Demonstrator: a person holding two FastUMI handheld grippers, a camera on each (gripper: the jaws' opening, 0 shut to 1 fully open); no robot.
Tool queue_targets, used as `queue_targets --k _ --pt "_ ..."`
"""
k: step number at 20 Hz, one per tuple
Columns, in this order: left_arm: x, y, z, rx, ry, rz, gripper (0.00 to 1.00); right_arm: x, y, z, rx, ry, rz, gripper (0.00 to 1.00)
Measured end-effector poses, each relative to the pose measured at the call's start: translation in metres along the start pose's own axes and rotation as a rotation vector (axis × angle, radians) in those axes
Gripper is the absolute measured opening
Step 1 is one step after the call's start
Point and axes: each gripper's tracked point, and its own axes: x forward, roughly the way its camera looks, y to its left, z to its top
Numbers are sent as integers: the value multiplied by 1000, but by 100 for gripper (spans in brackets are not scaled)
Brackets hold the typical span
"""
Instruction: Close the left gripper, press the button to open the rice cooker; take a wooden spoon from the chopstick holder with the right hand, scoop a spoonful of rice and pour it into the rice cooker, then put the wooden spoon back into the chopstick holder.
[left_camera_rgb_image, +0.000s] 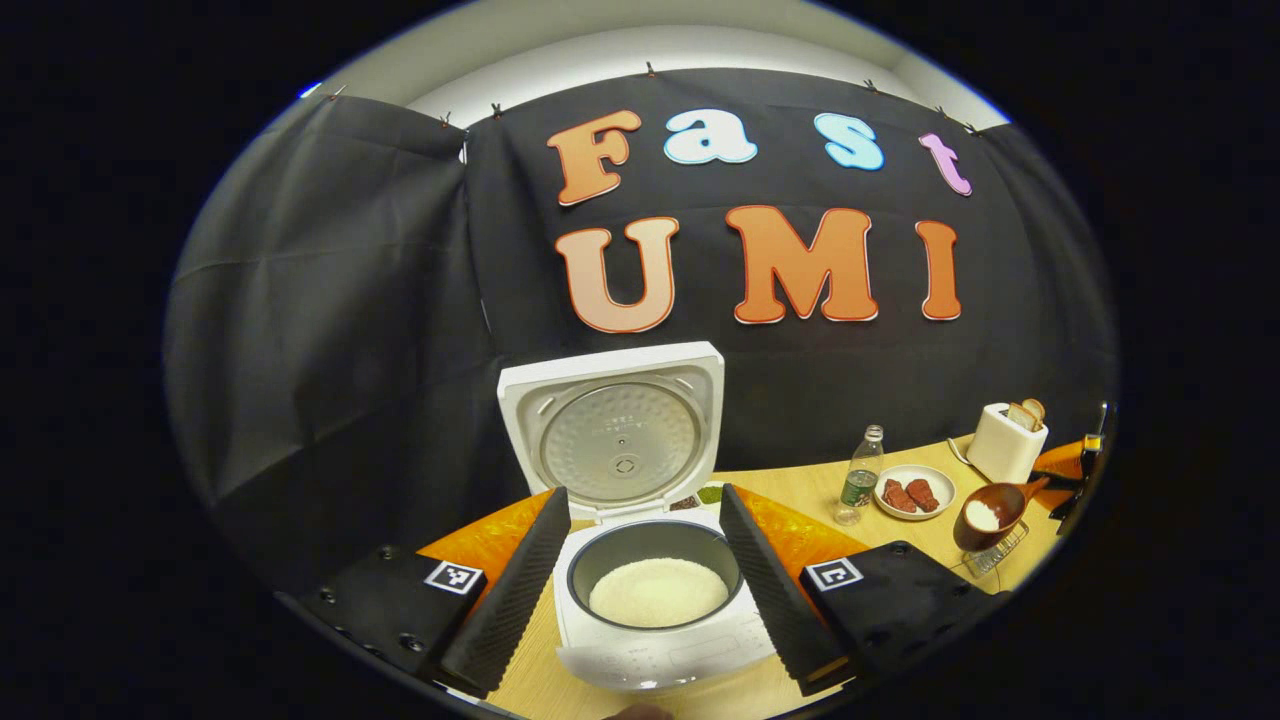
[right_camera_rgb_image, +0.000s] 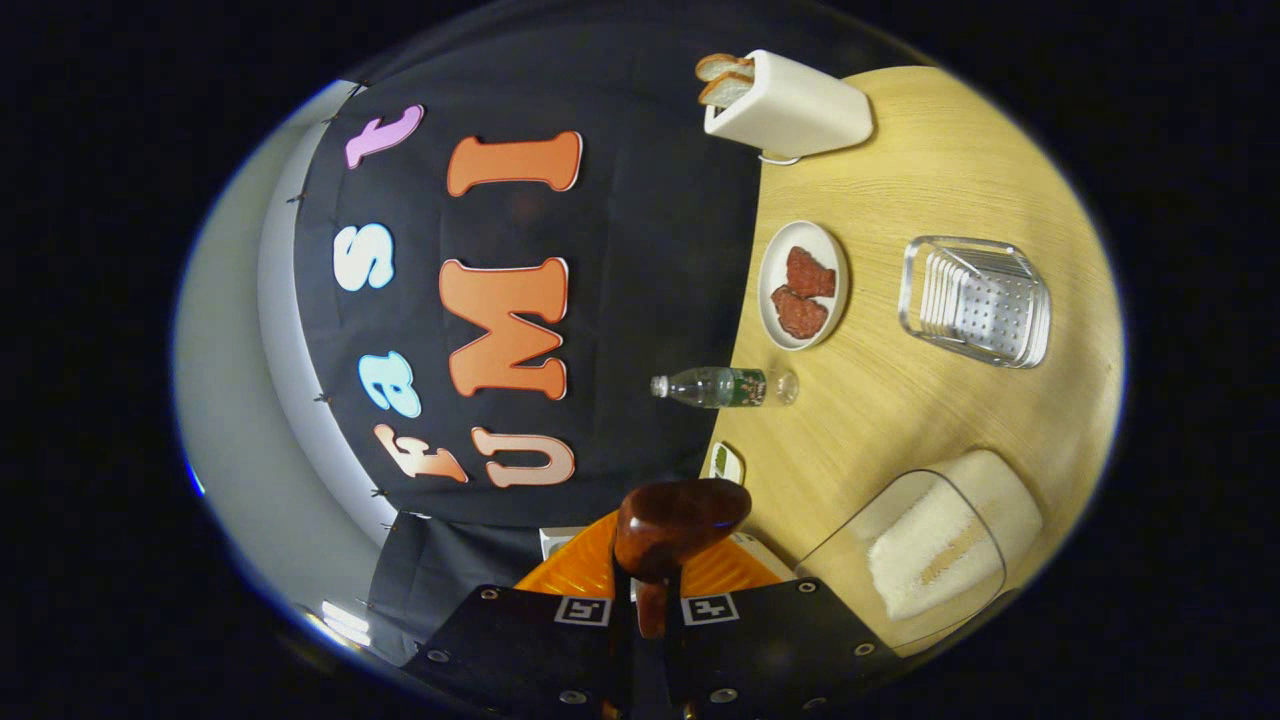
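Black cloth is hanging behind a wooden table, and on it the rice cooker (left_camera_rgb_image: 650, 560) is standing with its lid swung upright, so the button step looks done. White rice is lying in its inner pot. The left claw (left_camera_rgb_image: 645, 585) is hovering open, its two fingers spread either side of the cooker's body without touching it.

In the left gripper view, toward the table's right edge, the wooden spoon (left_camera_rgb_image: 990, 512) is carrying a heap of rice in its bowl, just above a wire rack. In the right gripper view the right claw (right_camera_rgb_image: 650, 600) is clamping the spoon's handle between closed fingers, with the bowl seen from its back. A clear container of rice (right_camera_rgb_image: 935, 550) is sitting near the table's front edge, beside a clear perforated tray (right_camera_rgb_image: 975, 300), possibly the chopstick holder, though that is hard to tell.

Scooping seems finished; carrying the spoonful over, pouring it into the pot and returning the spoon are left.
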Motion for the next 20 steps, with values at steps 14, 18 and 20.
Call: queue_targets --k 14,18,20 --pt "-34 145 -29 -69 35 266 100 119 119 -110 -128 256 97 11" --pt "-48 176 -45 -81 61 331 100 158 107 -148 -310 291 17 11" --pt "-57 190 -56 -101 76 354 100 179 109 -167 -437 297 -15 11"
